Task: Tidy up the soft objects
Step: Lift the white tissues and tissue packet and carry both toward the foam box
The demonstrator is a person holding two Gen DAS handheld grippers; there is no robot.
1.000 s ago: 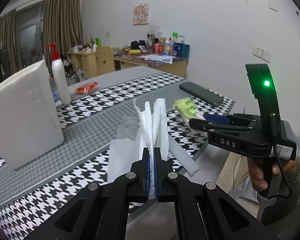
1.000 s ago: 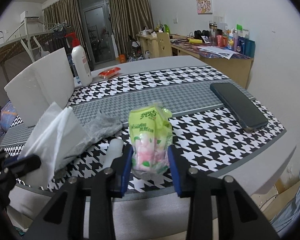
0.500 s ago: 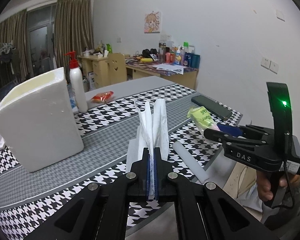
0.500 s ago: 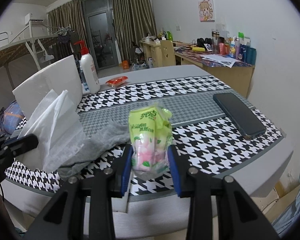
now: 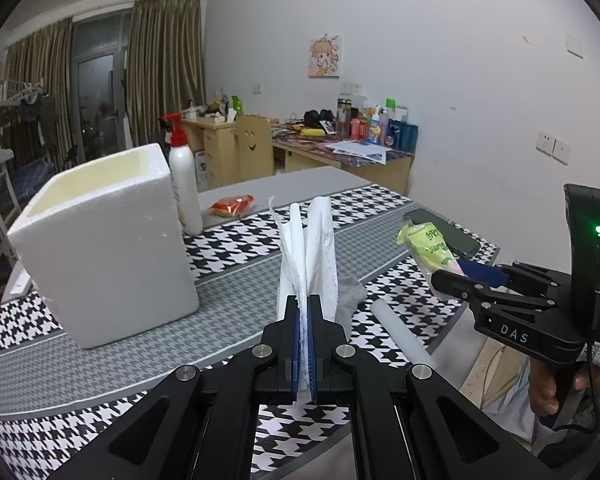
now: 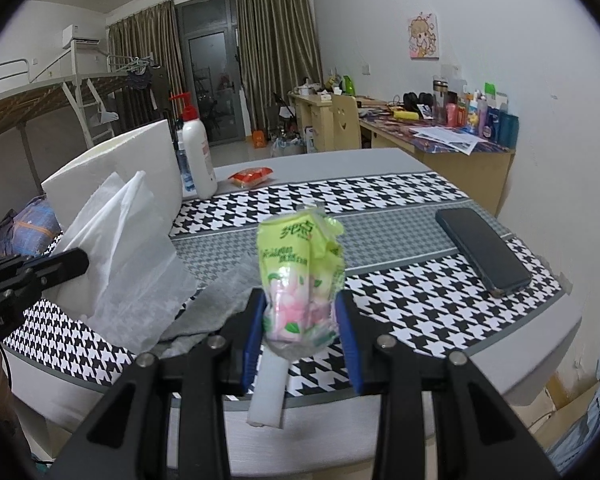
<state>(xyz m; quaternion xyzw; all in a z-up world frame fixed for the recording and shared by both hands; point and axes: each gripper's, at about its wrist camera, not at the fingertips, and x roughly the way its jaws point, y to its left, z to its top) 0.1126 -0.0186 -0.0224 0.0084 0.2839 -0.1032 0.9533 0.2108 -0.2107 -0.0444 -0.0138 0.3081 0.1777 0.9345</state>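
My left gripper (image 5: 304, 320) is clamped tight on a thin, crinkled white tissue (image 5: 308, 248) that stands up at the centre of its frame. My right gripper (image 6: 300, 320) squeezes a soft, glossy green-and-pink tissue pack (image 6: 300, 276) with print I can't read; its side reads "DAS" at the right of the left view. A blocky white foam box (image 5: 100, 248) sits left on the houndstooth cloth (image 5: 228, 240), with a limp grey sock (image 5: 350, 296) and a smooth white foam tube (image 5: 400, 336) lower centre.
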